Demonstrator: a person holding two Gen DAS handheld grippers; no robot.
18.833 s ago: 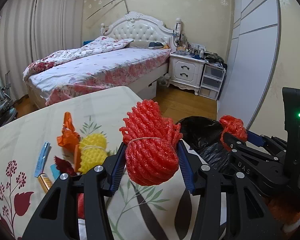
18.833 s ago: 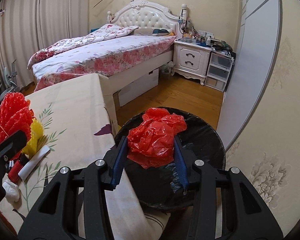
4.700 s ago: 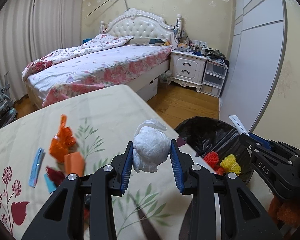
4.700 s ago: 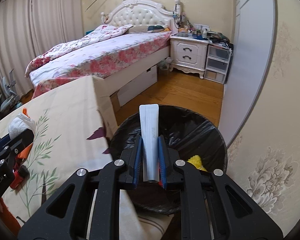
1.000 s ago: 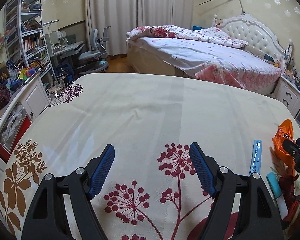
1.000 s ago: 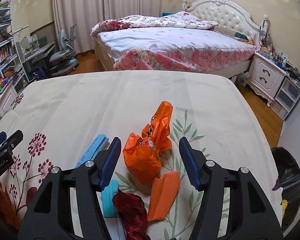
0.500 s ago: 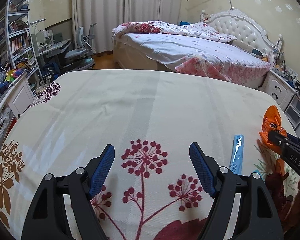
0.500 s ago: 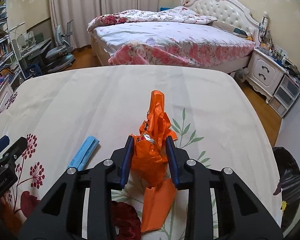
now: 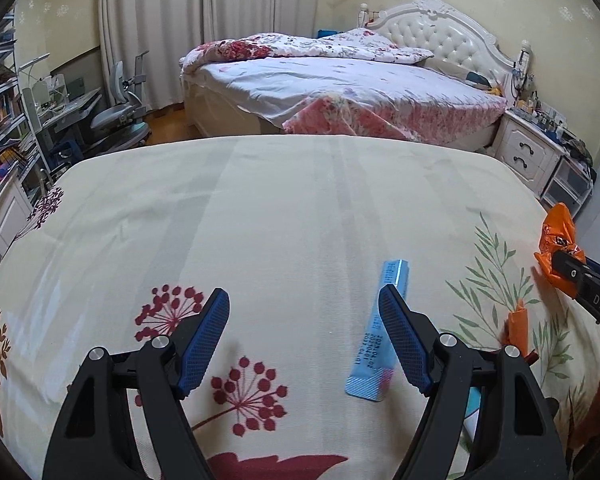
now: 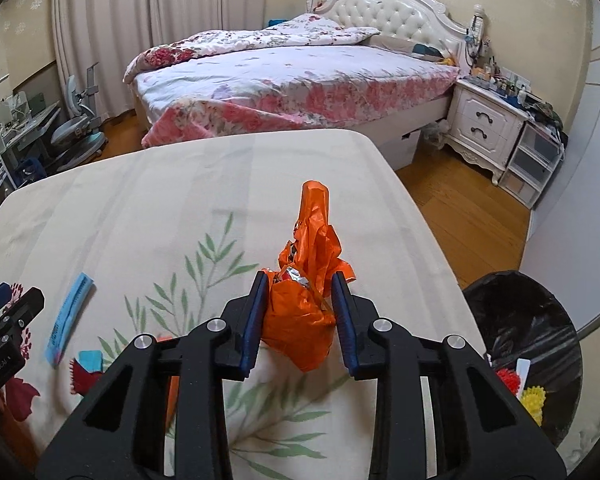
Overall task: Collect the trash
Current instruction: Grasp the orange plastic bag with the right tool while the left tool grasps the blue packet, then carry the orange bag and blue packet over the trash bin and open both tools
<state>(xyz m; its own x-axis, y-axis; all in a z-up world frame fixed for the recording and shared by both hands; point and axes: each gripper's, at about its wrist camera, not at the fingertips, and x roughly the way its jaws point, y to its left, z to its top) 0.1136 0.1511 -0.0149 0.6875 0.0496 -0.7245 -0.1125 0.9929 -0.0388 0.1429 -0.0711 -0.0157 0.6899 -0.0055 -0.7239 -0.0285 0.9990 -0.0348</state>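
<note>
Right wrist view: right tongs (image 10: 300, 312) pinch a crumpled orange plastic bag (image 10: 302, 312) just above the floral worktop (image 10: 148, 200), its knotted neck upright. It looks light, soft and crinkly, best gripped around the bunched body. Left tongs (image 9: 304, 334) stand spread and empty beside a flat blue sachet (image 9: 380, 344). A black-lined trash bin (image 10: 520, 320) sits alongside.

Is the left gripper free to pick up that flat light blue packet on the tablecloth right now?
Probably yes. The left gripper is open and empty, and the flat light blue packet lies uncovered on the tablecloth, beside its right finger rather than between the two.
</note>
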